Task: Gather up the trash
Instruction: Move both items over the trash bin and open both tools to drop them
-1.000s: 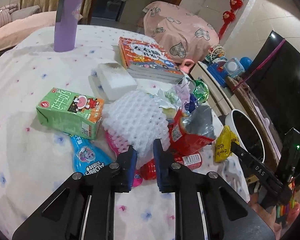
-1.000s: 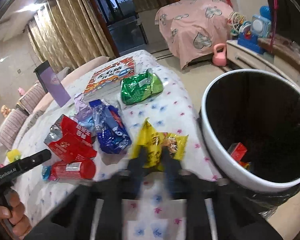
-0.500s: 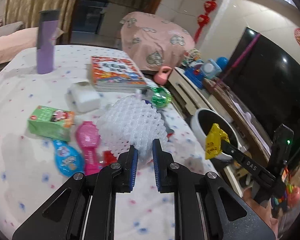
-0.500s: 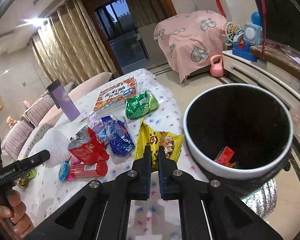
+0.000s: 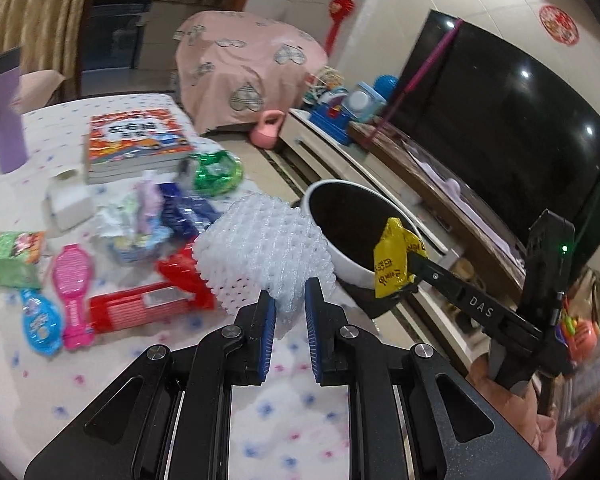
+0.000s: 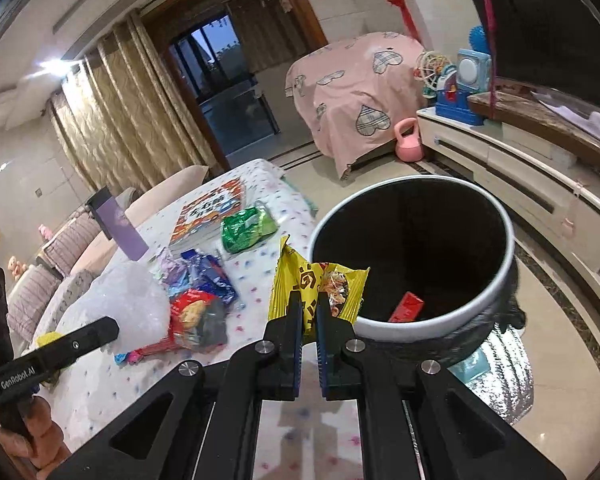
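Both grippers have risen from the table since the earlier frames, each carrying its load toward the bin. Left gripper [image 5: 290,300]: jaws narrowly parted, pinching the lower edge of a white foam net [image 5: 262,258], held above the flowered tablecloth [image 5: 100,396] beside the bin's [image 5: 350,270] near rim. Right gripper [image 6: 308,312]: jaws almost closed on the bottom margin of a yellow snack wrapper [image 6: 314,284], which stands just at the bin's table-side rim, not yet clearly over the opening. Risk: the foam net is bulky and gripped only by one thin edge, so a swing could tear it free or drop it on the floor between table and bin; the wrapper, released now, would likely strike the rim and fall outside. The two tools converge on one opening and could collide. Remaining on the table: red packets [image 5: 140,306], a blue wrapper [image 6: 208,276], a green wrapper [image 6: 246,232], a pink brush [image 5: 74,288] and a green carton [image 5: 14,258]. Hidden: most of the bin's floor, apart from a red item [image 6: 408,306]; the foam net masks litter behind it, and motion blur obscures the labels.
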Tool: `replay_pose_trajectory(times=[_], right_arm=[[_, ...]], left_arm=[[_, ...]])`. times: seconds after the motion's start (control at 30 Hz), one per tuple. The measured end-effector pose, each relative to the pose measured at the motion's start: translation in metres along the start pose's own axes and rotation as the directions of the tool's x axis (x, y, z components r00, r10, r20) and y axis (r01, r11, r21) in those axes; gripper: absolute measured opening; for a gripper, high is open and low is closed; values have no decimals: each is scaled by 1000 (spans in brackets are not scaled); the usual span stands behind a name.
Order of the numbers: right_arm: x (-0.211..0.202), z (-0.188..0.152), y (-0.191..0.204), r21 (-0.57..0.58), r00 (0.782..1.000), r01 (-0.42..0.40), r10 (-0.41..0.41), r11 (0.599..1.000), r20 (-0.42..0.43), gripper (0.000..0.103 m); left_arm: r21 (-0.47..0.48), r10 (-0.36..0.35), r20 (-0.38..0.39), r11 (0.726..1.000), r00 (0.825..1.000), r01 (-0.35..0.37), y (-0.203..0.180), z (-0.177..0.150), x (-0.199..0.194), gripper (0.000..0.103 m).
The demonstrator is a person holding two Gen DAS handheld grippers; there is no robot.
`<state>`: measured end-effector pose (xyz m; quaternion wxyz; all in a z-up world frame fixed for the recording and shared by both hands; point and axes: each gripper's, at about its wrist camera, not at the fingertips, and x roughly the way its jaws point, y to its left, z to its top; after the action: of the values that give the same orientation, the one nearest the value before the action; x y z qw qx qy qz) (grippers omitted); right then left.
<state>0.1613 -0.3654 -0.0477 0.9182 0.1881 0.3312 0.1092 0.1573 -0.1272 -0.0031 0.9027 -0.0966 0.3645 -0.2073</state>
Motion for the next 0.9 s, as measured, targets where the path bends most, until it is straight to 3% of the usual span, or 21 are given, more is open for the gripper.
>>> replay_pose_trajectory(times=[0.33, 0.9], right_arm=[[-9, 11, -32, 31, 999, 27, -28, 999, 23, 6], [3, 45, -70, 34, 998, 51, -52, 998, 19, 6]], left_arm=[[119, -46, -62, 991, 997, 53, -53, 13, 43, 13], [162, -75, -132, 982, 988, 97, -89, 46, 112, 14]])
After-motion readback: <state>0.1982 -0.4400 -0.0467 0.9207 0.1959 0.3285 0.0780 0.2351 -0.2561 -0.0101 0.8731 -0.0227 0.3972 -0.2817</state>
